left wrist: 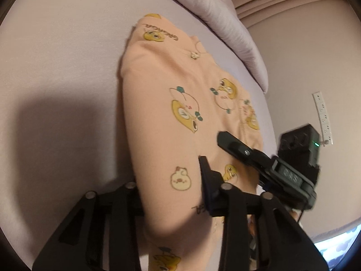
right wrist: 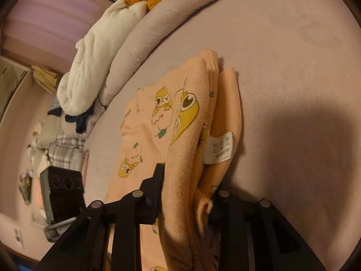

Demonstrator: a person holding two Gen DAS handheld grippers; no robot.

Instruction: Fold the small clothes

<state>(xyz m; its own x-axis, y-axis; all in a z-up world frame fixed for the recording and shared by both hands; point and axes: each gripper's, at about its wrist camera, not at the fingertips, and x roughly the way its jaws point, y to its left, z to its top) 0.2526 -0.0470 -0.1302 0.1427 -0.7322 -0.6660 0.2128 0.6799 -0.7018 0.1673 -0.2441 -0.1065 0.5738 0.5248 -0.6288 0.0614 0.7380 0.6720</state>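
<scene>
Peach printed garment (left wrist: 180, 117) lies on the bed (left wrist: 63, 67), already folded into layers. Near edge is pinched by left gripper (left wrist: 171, 194) and by right gripper (right wrist: 187, 185). A further fold or final placement is judged outstanding.

I am looking at a garment (left wrist: 171, 117) lying on the bed sheet (left wrist: 63, 67), folded over itself in layers. My left gripper (left wrist: 171, 203) is sitting at its near edge with cloth between the jaws; my right gripper (right wrist: 182, 198) is doing the same at the near edge in its own view. A care label (right wrist: 218, 148) is sitting on the garment's right side. Behind the garment a rolled quilt (right wrist: 144, 45) is lying along the sheet, with a pale blanket (right wrist: 97, 54) left of it.
</scene>
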